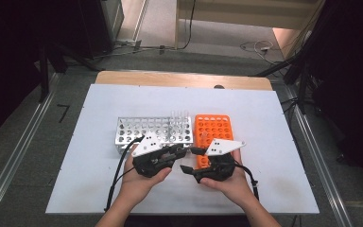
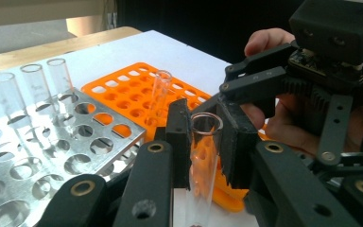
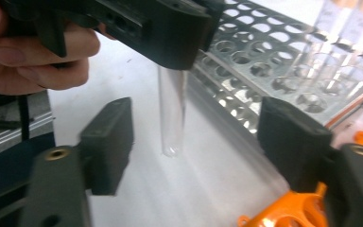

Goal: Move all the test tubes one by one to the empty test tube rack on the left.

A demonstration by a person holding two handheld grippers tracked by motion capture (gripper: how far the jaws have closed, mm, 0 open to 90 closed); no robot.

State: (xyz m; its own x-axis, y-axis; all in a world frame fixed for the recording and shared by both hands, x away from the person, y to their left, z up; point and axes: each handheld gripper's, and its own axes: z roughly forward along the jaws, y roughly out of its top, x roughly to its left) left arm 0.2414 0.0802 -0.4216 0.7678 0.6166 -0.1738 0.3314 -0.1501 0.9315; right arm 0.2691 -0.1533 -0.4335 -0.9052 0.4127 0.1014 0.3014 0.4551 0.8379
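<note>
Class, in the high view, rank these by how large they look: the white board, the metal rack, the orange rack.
1. White board, plainly largest.
2. Metal rack.
3. Orange rack, looking somewhat smaller, though the right hand-held gripper hides its near end, so that ranking is unsure.

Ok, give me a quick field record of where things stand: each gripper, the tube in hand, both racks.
left gripper: shut on the test tube, gripping near its open rim, tube upright
right gripper: open, jaws either side of the tube's lower end, not touching
tube contents: looks empty
metal rack: left of the orange one, three tubes standing at its far right corner
orange rack: one tube standing in it
surface: white board
</note>
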